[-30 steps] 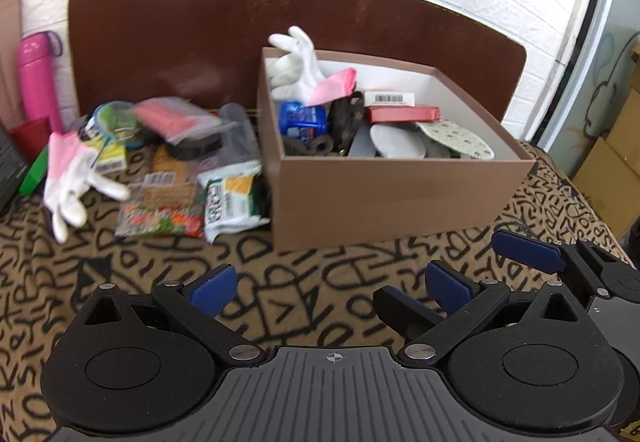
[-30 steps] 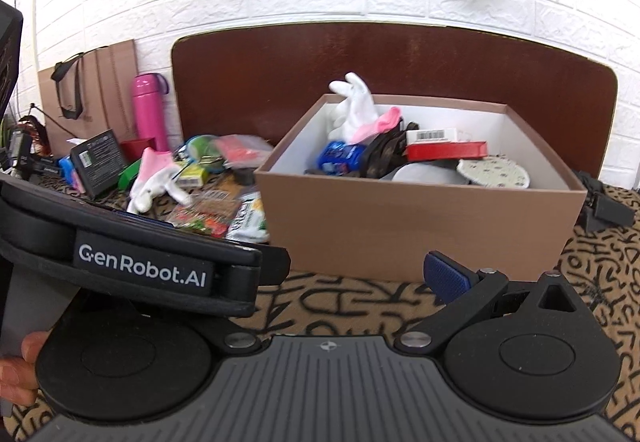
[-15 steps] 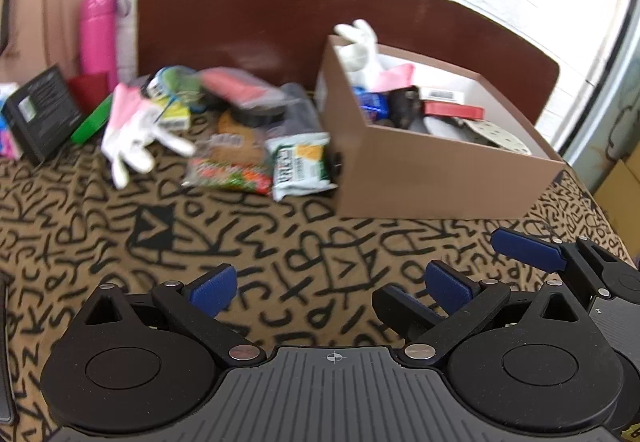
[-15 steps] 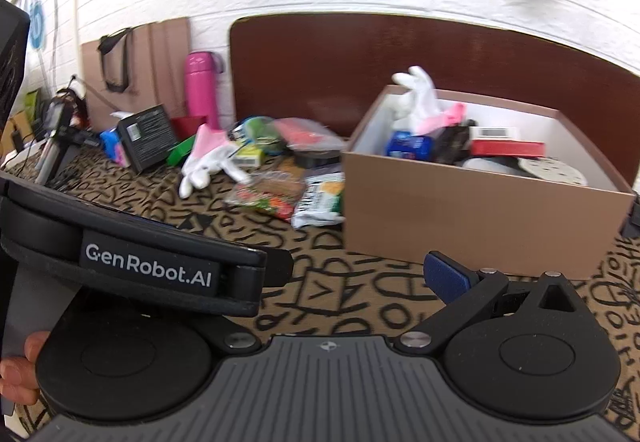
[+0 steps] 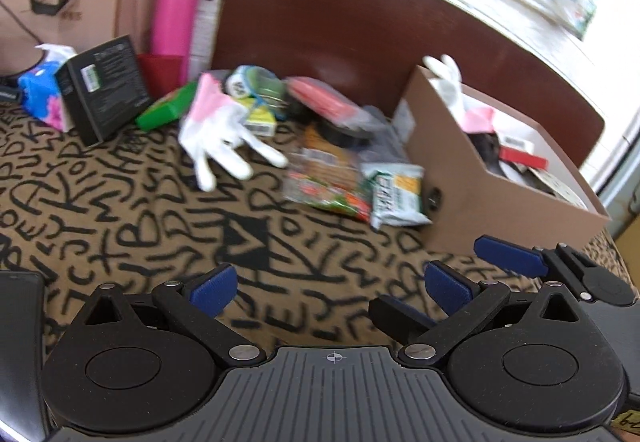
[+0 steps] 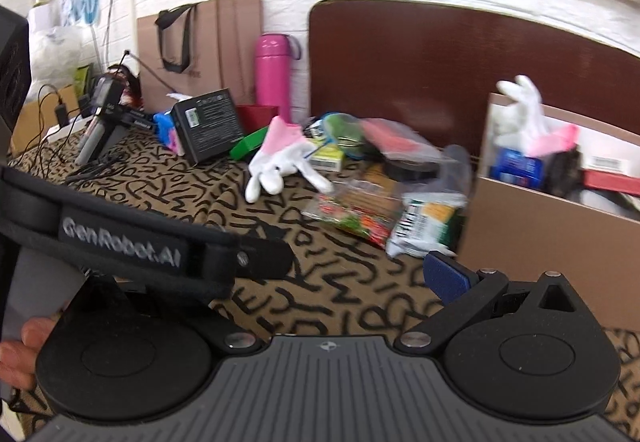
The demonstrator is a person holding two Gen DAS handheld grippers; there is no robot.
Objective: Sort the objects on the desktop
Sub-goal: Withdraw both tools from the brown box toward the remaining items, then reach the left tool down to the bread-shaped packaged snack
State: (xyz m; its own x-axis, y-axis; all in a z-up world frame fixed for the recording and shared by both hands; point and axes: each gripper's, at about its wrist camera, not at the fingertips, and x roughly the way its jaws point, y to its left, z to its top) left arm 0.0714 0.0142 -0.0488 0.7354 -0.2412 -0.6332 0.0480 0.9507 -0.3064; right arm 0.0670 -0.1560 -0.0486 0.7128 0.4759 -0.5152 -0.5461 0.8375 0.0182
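A brown cardboard box (image 5: 500, 202) (image 6: 540, 234) stands at the right, holding a white glove, a red case and other items. Left of it on the patterned cloth lie a white-and-pink glove (image 5: 216, 138) (image 6: 280, 158), a colourful snack packet (image 5: 328, 182) (image 6: 352, 210), a green-white packet (image 5: 396, 194) (image 6: 428, 226) and a bagged red item (image 5: 324, 98). My left gripper (image 5: 328, 288) hovers open and holds nothing, short of the packets. My right gripper (image 6: 328, 282) is beside it; only its right finger pad (image 6: 444, 276) shows, set wide, and the left gripper's body hides the other.
At the back left stand a black carton (image 5: 104, 90), a pink bottle (image 5: 174, 10), a green box (image 5: 166, 112), a blue tissue pack (image 5: 38, 90) and a paper bag (image 6: 208, 42). A small camera with cables (image 6: 100, 114) sits far left. A hand (image 6: 16, 346) grips the left device.
Both views have swung left: the box has slid to the right of the frames and the clutter at the back left has come into sight. Neither gripper has opened, shut or taken anything.
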